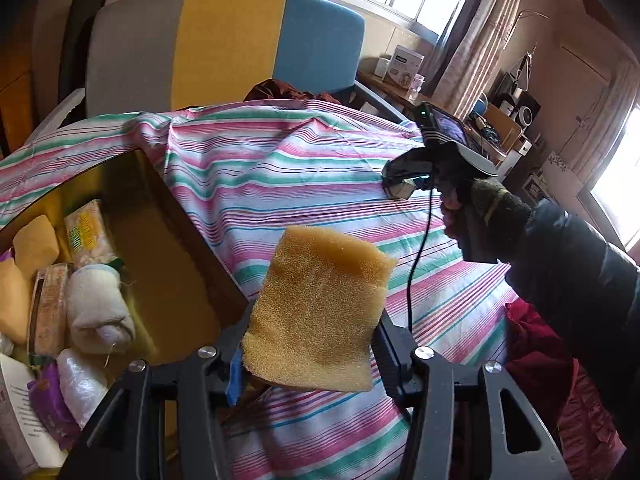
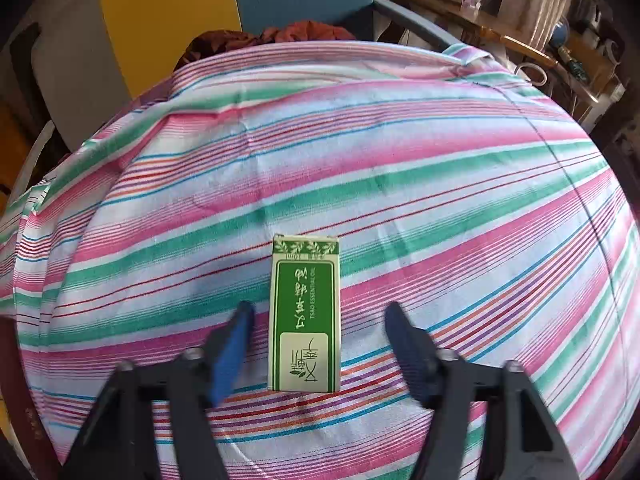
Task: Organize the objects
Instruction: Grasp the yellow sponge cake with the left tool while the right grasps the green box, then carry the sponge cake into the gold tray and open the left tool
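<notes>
Left hand-held gripper [image 1: 316,344]: jaws part-way apart, pads pressing both sides of a yellow sponge [image 1: 320,308], which is held up above the striped cloth [image 1: 304,168].
Yellow box [image 1: 168,240]: to the left of the sponge, open, holding a rolled white sock [image 1: 98,304], packets and other small items.
Right hand-held gripper [image 2: 318,344]: pointing steeply down, fingers blurred, jaws standing either side of a green carton [image 2: 306,312] without touching it.
Green carton: lying flat on the striped cloth, near edge between the fingers.
Right hand [image 1: 476,212]: gloved, far right in the left wrist view.
</notes>
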Available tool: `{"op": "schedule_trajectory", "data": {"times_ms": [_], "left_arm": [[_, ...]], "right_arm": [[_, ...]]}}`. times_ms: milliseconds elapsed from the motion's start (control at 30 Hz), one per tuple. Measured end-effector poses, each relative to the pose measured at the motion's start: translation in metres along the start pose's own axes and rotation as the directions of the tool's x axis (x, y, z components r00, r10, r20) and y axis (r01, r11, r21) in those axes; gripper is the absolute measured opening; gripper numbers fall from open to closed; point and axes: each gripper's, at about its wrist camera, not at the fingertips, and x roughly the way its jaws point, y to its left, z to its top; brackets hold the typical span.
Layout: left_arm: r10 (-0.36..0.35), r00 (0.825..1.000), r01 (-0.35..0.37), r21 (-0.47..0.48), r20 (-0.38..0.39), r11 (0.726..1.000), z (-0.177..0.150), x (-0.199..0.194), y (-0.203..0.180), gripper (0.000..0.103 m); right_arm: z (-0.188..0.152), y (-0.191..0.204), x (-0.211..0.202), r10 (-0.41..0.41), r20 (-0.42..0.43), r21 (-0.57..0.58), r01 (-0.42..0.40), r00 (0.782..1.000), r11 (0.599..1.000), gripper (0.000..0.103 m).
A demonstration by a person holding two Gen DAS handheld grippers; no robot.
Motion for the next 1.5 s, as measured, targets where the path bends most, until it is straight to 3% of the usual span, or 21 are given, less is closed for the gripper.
{"op": "schedule_trajectory", "data": {"times_ms": [33,67,200,367,467,800,1000,1133,1500], "left_arm": [[0.002,1.000,-0.002,-0.010,0.001,1.000,-0.001,0.000,0.002,0.052],[0.002,1.000,-0.002,-0.019,0.002,1.000,-0.001,-0.001,0.004,0.052],[0.005,1.000,-0.005,-0.036,0.011,0.999,-0.004,-0.004,0.008,0.052],[0.010,1.000,-0.009,-0.053,0.022,0.999,-0.012,-0.011,0.012,0.052],[0.021,0.999,-0.019,-0.077,0.032,0.997,-0.017,-0.019,0.019,0.052],[0.151,0.986,-0.131,-0.213,0.077,0.968,-0.031,-0.053,0.064,0.052],[0.141,0.985,-0.096,-0.366,0.099,0.926,-0.033,-0.072,0.103,0.052],[0.148,0.985,-0.097,-0.420,0.091,0.903,-0.035,-0.075,0.117,0.052],[0.064,0.997,-0.043,-0.383,0.042,0.923,-0.020,-0.038,0.093,0.052]], "right_arm": [[-0.002,-0.001,-0.004,-0.003,0.021,-0.002,0.003,1.000,1.000,0.032],[-0.005,-0.002,-0.007,0.019,0.018,-0.009,-0.019,1.000,1.000,0.031],[-0.031,0.003,-0.028,0.059,0.033,-0.122,-0.055,0.998,0.991,0.031],[-0.087,0.018,-0.046,0.171,-0.029,-0.262,-0.172,0.985,0.950,0.031],[-0.113,0.027,-0.049,0.145,-0.010,-0.326,-0.140,0.989,0.935,0.031],[-0.113,0.029,-0.046,0.148,0.010,-0.353,-0.135,0.989,0.926,0.032],[-0.113,0.028,-0.043,0.162,0.003,-0.344,-0.151,0.987,0.927,0.032],[-0.111,0.025,-0.042,0.177,-0.001,-0.334,-0.167,0.984,0.928,0.032],[-0.113,0.029,-0.042,0.161,-0.001,-0.361,-0.151,0.987,0.920,0.032]]}}
